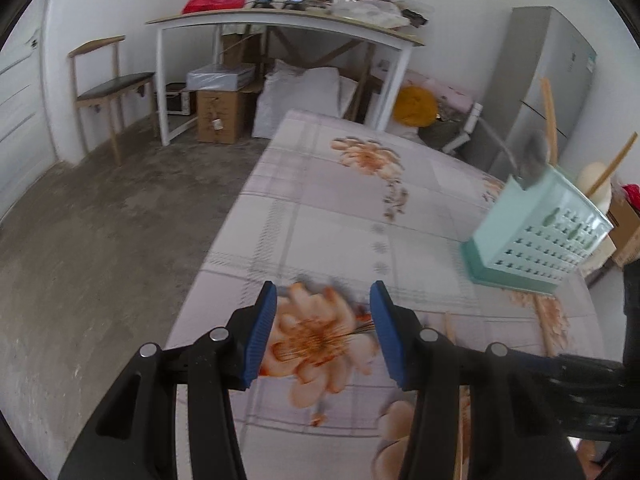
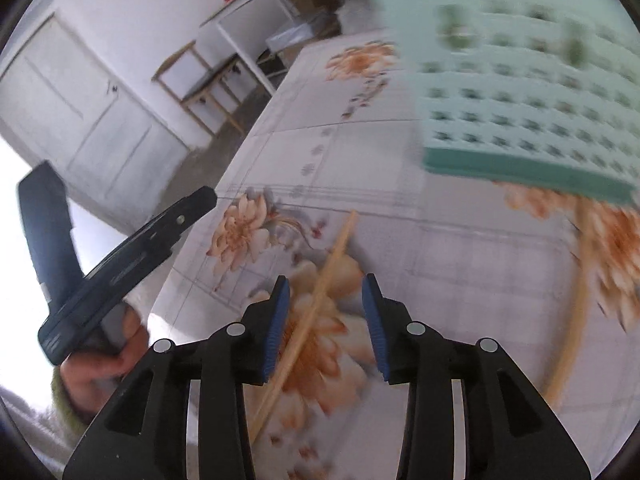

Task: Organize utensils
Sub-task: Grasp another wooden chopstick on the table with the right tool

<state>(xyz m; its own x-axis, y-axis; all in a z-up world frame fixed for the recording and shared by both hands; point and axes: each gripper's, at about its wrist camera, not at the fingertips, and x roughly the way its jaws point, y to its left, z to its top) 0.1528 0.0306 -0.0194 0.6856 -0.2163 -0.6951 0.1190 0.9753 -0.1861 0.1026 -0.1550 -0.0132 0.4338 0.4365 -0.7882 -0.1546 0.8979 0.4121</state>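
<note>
A mint green utensil holder [image 1: 536, 228] stands on the floral tablecloth [image 1: 340, 216] at the right, with wooden sticks and a grey utensil in it. It fills the top right of the right wrist view [image 2: 520, 80], blurred. My left gripper [image 1: 323, 296] is open and empty above an orange flower print. My right gripper [image 2: 325, 292] is open above a wooden chopstick [image 2: 316, 300] that lies on the cloth. A second wooden chopstick [image 2: 572, 304] lies to the right, below the holder. The left gripper also shows at the left of the right wrist view [image 2: 132, 248].
A white table [image 1: 280, 24] piled with clutter stands at the back, with boxes and bags under it. A wooden chair [image 1: 108, 88] is at the left wall. A grey fridge [image 1: 548, 80] is at the right. The table's left edge drops to a concrete floor [image 1: 100, 240].
</note>
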